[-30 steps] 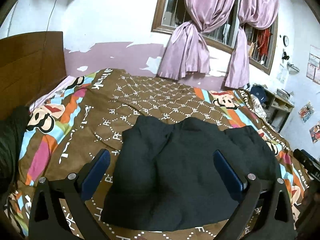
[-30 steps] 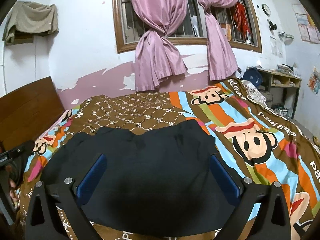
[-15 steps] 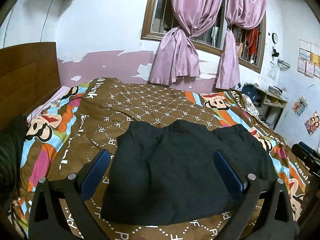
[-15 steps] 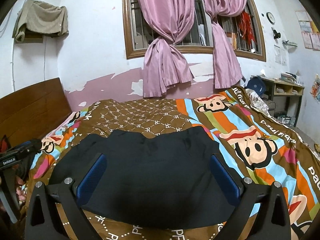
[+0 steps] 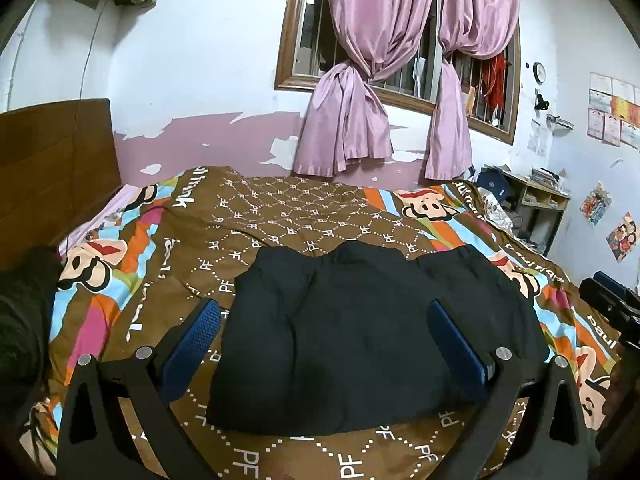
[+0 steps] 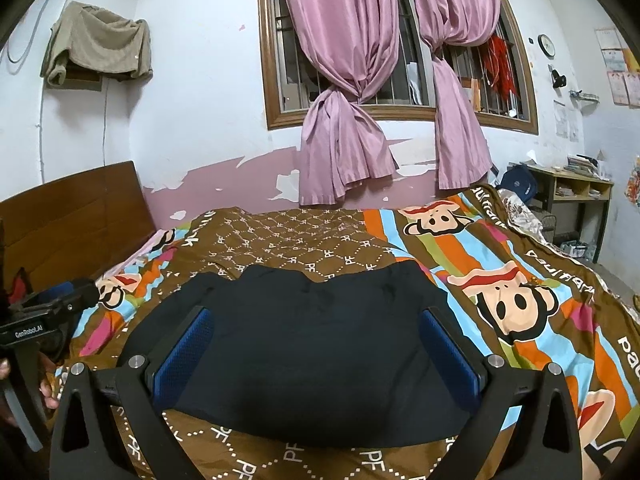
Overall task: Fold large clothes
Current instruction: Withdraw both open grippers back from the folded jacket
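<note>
Bed quilt (image 5: pixel 280 216) carries the black garment (image 5: pixel 360 320), folded flat. Both my jaws are released, holding nothing; next I should pinch one edge low and fold evenly.

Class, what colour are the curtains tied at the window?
The curtains are pink-purple, with a satin sheen; the right wrist view shows them best.
</note>
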### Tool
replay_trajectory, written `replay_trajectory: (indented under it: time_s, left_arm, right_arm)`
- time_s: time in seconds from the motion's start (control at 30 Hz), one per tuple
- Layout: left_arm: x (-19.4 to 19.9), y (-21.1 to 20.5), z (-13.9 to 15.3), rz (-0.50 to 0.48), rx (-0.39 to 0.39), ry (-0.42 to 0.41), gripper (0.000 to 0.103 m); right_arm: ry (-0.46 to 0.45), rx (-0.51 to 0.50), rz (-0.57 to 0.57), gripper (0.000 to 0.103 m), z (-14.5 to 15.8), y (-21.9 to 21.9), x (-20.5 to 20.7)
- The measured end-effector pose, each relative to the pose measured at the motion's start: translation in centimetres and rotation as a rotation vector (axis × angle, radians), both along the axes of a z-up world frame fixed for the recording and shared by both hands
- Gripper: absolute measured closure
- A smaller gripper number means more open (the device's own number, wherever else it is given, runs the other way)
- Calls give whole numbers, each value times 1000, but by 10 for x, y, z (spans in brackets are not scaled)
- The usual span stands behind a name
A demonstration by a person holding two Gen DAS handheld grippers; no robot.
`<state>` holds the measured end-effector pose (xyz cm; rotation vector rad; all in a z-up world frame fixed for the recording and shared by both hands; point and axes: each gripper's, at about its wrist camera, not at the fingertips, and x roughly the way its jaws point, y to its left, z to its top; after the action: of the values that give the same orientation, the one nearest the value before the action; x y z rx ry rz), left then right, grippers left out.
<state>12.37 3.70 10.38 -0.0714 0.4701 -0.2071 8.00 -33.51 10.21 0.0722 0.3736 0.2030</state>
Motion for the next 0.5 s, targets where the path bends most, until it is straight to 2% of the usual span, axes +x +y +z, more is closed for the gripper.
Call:
replay_trajectory:
  time_s: [0.5]
  left_arm:
    - [-41,-3,3,-8,12,-66,2]
  right_arm:
    - [-70,-17,36,0,3,12,-40]
